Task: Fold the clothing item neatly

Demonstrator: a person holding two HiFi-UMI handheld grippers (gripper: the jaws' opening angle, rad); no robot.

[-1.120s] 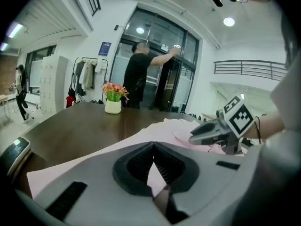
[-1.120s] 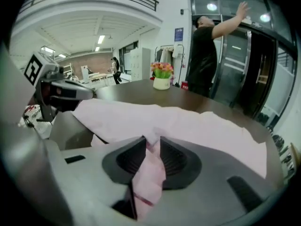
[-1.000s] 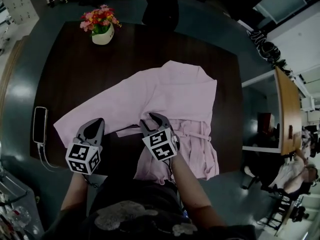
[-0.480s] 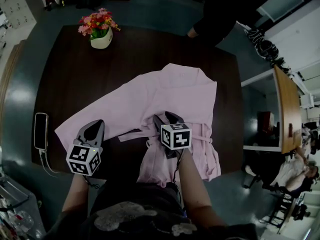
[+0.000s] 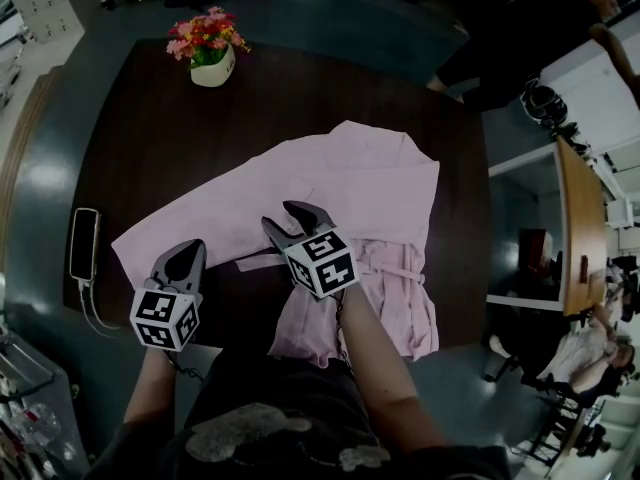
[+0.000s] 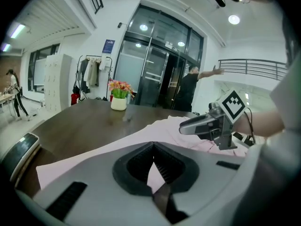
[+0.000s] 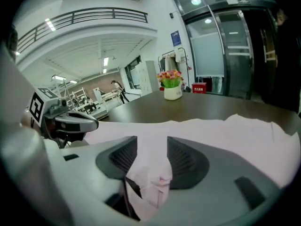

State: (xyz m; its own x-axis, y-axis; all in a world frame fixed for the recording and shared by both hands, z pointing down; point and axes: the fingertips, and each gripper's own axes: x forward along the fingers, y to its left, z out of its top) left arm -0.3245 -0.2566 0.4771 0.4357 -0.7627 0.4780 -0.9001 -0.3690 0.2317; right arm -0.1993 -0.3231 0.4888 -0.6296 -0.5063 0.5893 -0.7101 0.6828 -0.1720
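A phone lies at the left edge of the dark table, and a pot of flowers stands at the far side.

The left gripper has its jaws closed together. Its tip sits at the near edge of the long sleeve, which stretches out flat to the left. Whether it pinches the cloth or only rests there, I cannot tell.

The pink garment lies spread in the middle of the table, collar away from the person. Its lower part is rumpled and reaches the near edge of the table.

The right gripper is raised over the garment's middle, just beside a loose strip of cloth. Its jaws have just been opening and stand about half apart. A bunch of pink cloth sits between them and touches both pads, so it looks held, if loosely.

The folding looks barely begun. The right side seems gathered in over the body, but untidily. The left sleeve is not yet folded in, the lower part needs smoothing, and the body has yet to be folded into a neat stack.
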